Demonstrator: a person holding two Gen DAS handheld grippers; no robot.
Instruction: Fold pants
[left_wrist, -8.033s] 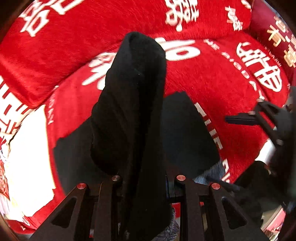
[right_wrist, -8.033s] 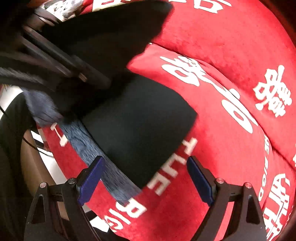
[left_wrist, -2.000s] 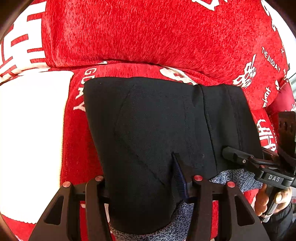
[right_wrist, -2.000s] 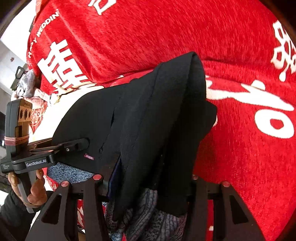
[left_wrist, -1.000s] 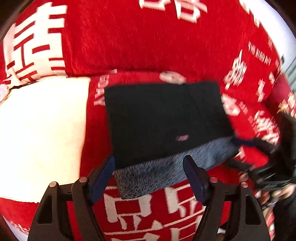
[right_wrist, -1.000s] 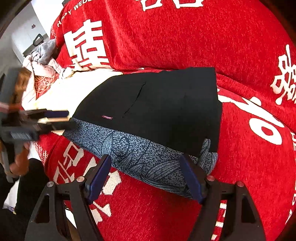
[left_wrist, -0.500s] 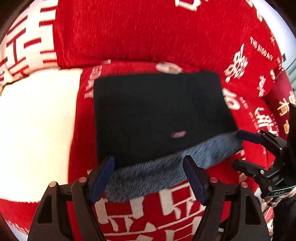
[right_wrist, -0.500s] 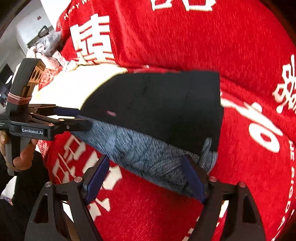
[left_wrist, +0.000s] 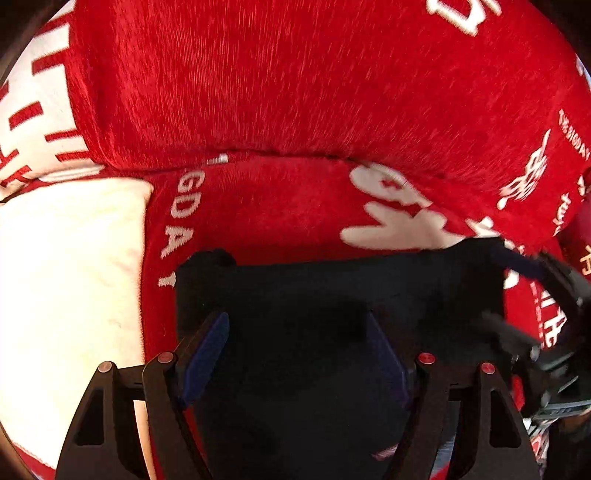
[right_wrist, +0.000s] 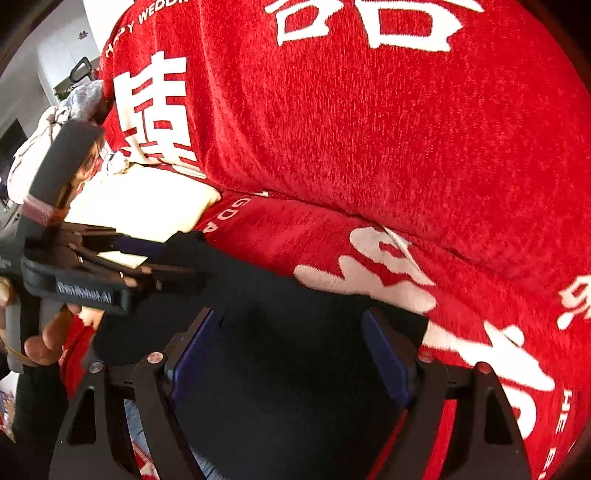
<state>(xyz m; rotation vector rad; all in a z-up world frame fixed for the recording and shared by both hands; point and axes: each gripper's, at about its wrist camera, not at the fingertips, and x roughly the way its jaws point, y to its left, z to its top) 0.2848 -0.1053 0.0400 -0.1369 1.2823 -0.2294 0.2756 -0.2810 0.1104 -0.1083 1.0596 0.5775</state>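
The black pants (left_wrist: 332, 288) lie folded into a flat rectangle on the red sofa seat (left_wrist: 280, 206). My left gripper (left_wrist: 295, 325) hovers open just above them, blue pads wide apart over the near-left part, nothing pinched. In the right wrist view the pants (right_wrist: 314, 406) fill the bottom, and my right gripper (right_wrist: 290, 317) stands open over their right part. At the pants' far right corner the right gripper (left_wrist: 517, 295) shows blurred in the left wrist view. A hand (right_wrist: 48, 343) holds the left gripper (right_wrist: 162, 258) at the pants' left edge.
The red backrest cushion (left_wrist: 295, 92) with white characters rises straight behind the pants. A cream cloth (left_wrist: 66, 277) covers the seat to the left. A pile of clothes (right_wrist: 55, 118) lies beyond the sofa's left end.
Both grippers have moved forward over the folded pants toward the backrest. The grey patterned waistband has slipped out of sight below the fingers. The pants lie where they did.
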